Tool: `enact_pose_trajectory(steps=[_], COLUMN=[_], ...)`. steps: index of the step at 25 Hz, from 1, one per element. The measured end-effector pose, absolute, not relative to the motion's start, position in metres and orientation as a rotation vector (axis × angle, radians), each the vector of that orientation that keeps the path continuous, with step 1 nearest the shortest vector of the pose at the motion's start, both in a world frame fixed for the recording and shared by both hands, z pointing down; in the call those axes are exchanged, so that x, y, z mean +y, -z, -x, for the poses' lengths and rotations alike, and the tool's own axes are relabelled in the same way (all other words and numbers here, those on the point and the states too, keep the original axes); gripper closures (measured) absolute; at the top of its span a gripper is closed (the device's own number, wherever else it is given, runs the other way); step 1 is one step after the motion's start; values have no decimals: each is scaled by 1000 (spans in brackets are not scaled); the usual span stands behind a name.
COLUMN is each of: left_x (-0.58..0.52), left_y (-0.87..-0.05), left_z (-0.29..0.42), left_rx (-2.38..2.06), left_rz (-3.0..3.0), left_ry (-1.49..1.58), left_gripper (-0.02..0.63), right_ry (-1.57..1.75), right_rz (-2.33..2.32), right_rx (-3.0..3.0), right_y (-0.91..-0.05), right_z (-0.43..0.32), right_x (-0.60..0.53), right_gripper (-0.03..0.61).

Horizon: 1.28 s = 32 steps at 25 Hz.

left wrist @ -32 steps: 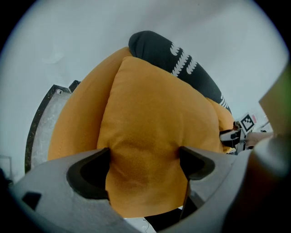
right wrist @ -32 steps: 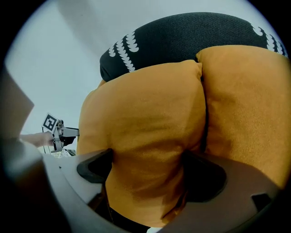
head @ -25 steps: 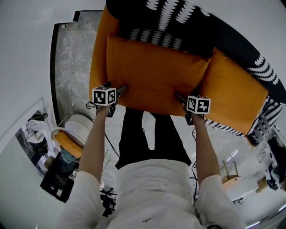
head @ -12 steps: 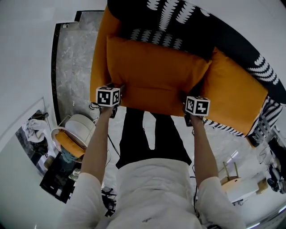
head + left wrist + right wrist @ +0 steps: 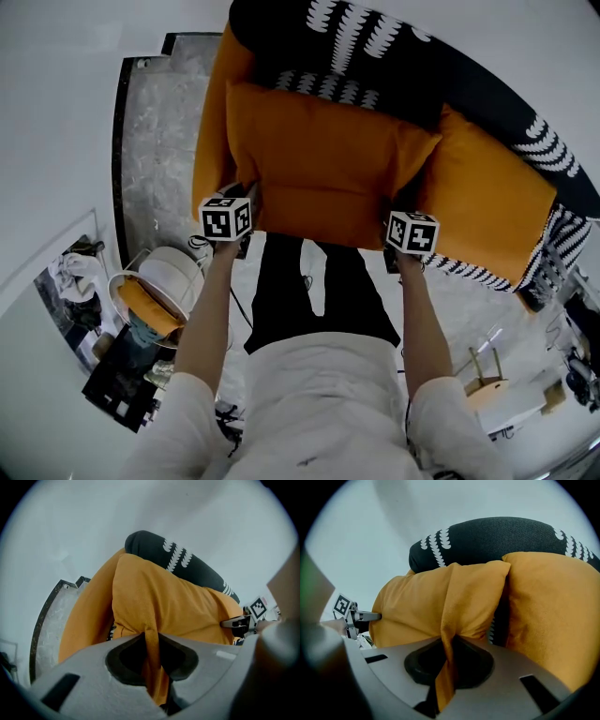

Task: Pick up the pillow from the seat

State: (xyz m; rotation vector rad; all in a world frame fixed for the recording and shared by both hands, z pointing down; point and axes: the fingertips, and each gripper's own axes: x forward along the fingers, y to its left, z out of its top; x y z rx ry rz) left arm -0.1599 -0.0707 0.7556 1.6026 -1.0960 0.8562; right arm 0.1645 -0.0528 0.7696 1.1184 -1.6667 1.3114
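Observation:
An orange pillow [image 5: 328,169] lies across the seat of a black patterned sofa [image 5: 375,47]. My left gripper [image 5: 246,199] is at the pillow's near left corner, and its jaws have just been closing: they are shut on a fold of the pillow's orange cloth [image 5: 151,641]. At the near right corner, my right gripper [image 5: 398,211] has closed in the same way and pinches the orange cloth [image 5: 449,644]. Each gripper view shows the other gripper: the right gripper [image 5: 236,622] and the left gripper [image 5: 363,617] at the far corner.
A second orange cushion [image 5: 497,206] lies to the right of the pillow, and an orange sofa arm [image 5: 211,122] stands at its left. A grey marble strip of floor [image 5: 155,141] runs left of the sofa. A white round stool [image 5: 164,272] stands beside my left arm.
Both grippers went from open at the pillow's near edge to shut on its corners. They rose a little, and the pillow's front edge lifted with them.

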Motion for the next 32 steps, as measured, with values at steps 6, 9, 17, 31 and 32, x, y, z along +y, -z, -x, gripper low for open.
enact_pose_trajectory(steps=[6,9,17,31,32], left_x=[-68,-64,-51,-20,-16], left_y=[-735,-720,-670,-587,-583], left_z=[158,157,157,177,177], left_rx=[-1114,-1128,-1210,-1355,-1363], left_rz=[-1619,-1635,-1656,-1651,-1648], left_ry=[-823,-802,-711,-542,-529], left_gripper=[565,566,568,581,581], right_ry=[-1295,-1292,-1271,-1183,-1172], right_rz=[-1176,-1203,-1265,-1235,-1240], right_rx=[-1691,-1713,-1779,-1953,-1960], right_y=[-754,-740,-695,-605,-600], right_z=[-167,-171,-175,-162,-163], right_x=[-56,-54,-52,-45,-45], right_gripper=[549,552,552,552,552])
